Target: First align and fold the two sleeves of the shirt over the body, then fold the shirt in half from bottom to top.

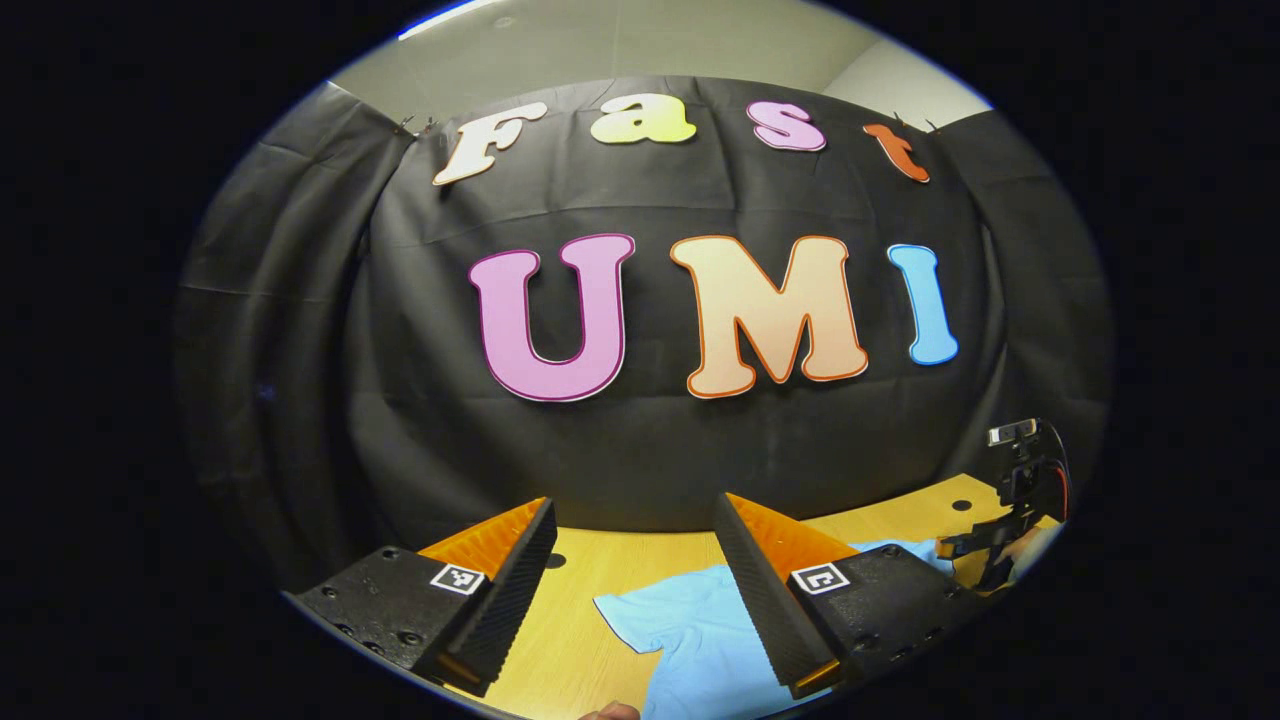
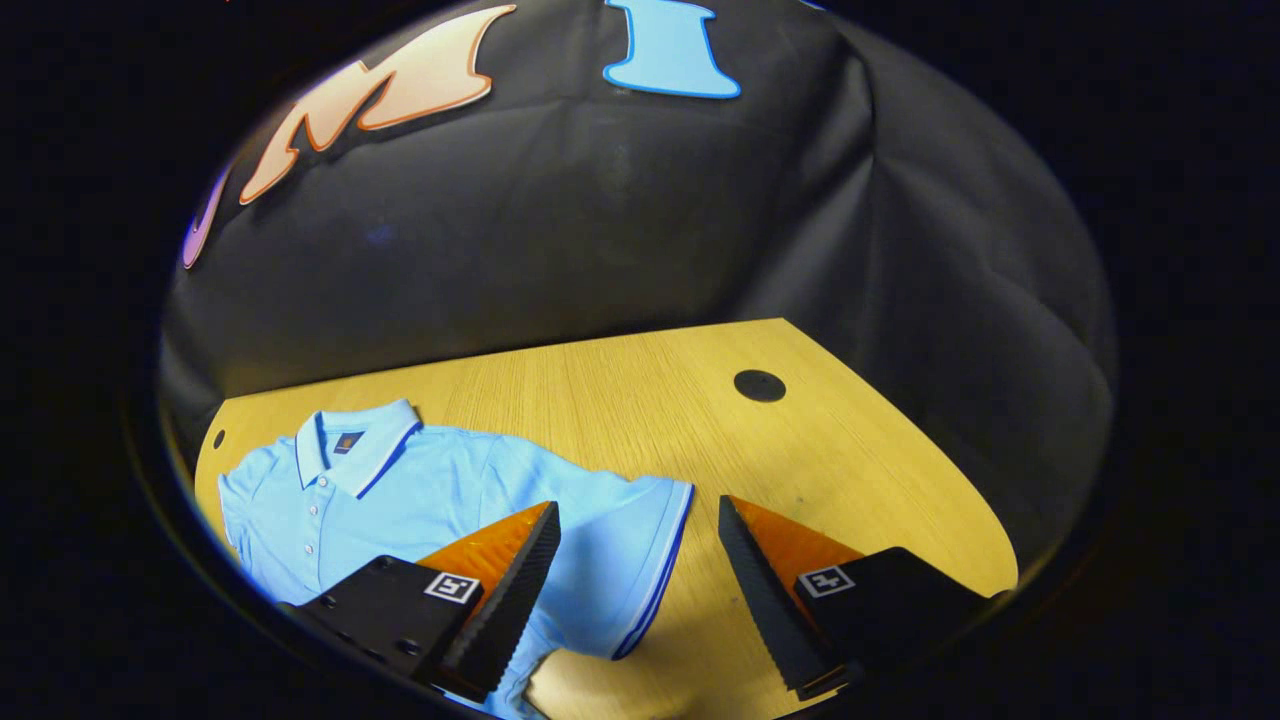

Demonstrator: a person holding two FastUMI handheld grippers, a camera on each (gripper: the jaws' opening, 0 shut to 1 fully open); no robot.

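A light blue polo shirt (image 2: 420,490) lies face up on the wooden table (image 2: 800,460), collar toward the booth wall. Its right sleeve (image 2: 630,540), edged with a dark stripe, spreads flat between my right gripper's fingers. My right gripper (image 2: 638,520) hovers open just above that sleeve's hem. In the left gripper view the shirt's other sleeve (image 1: 660,615) lies below my left gripper (image 1: 635,515), which is open and raised above the table (image 1: 570,620). The right gripper (image 1: 1000,545) shows far off at the right edge of that view.
A round black grommet hole (image 2: 759,385) sits in the table beyond the right sleeve, and a smaller one (image 2: 218,438) near the collar's left. The black cloth wall (image 2: 600,220) closes the back of the table. A fingertip (image 1: 610,712) shows at the bottom edge.
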